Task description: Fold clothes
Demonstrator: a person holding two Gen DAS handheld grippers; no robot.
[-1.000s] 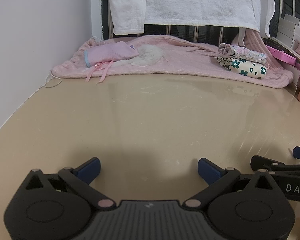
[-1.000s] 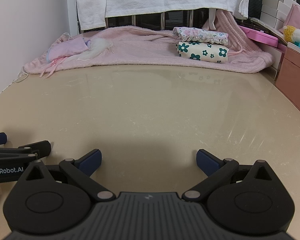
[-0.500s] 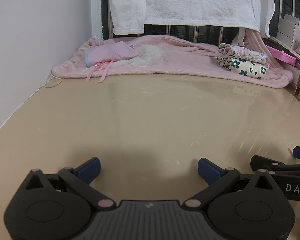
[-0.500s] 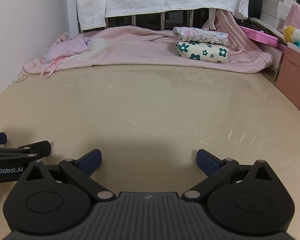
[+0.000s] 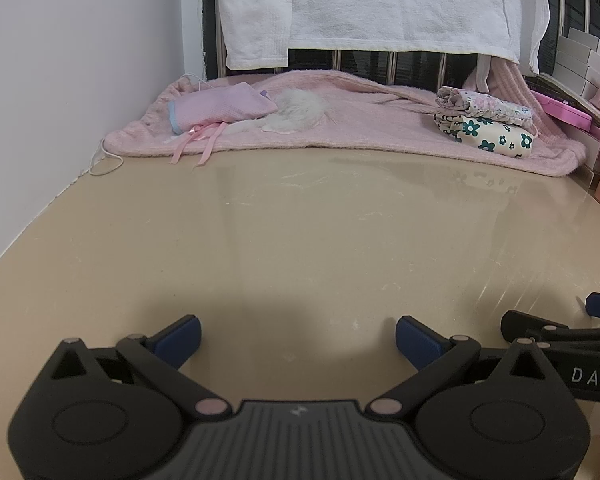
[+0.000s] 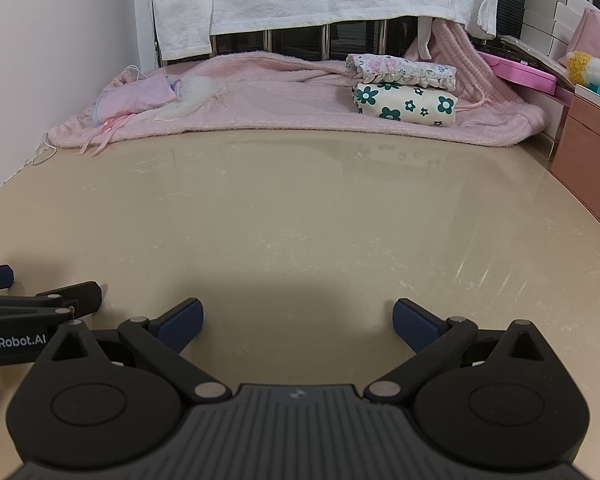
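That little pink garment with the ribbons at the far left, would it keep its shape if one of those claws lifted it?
Probably not. The pink garment lies slumped and creased on the pink blanket, so it looks soft and would likely droop from a pinch. Its thin ribbons trail loosely over the blanket edge and would likely dangle. It seems light.

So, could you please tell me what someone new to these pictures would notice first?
Probably the two folded floral garments stacked at the far right of the pink blanket, and the crumpled pink garment with ribbons at its far left. A white towel hangs on the railing behind. Nearer, the glossy beige table lies bare before the open left hand-held gripper and right hand-held gripper.
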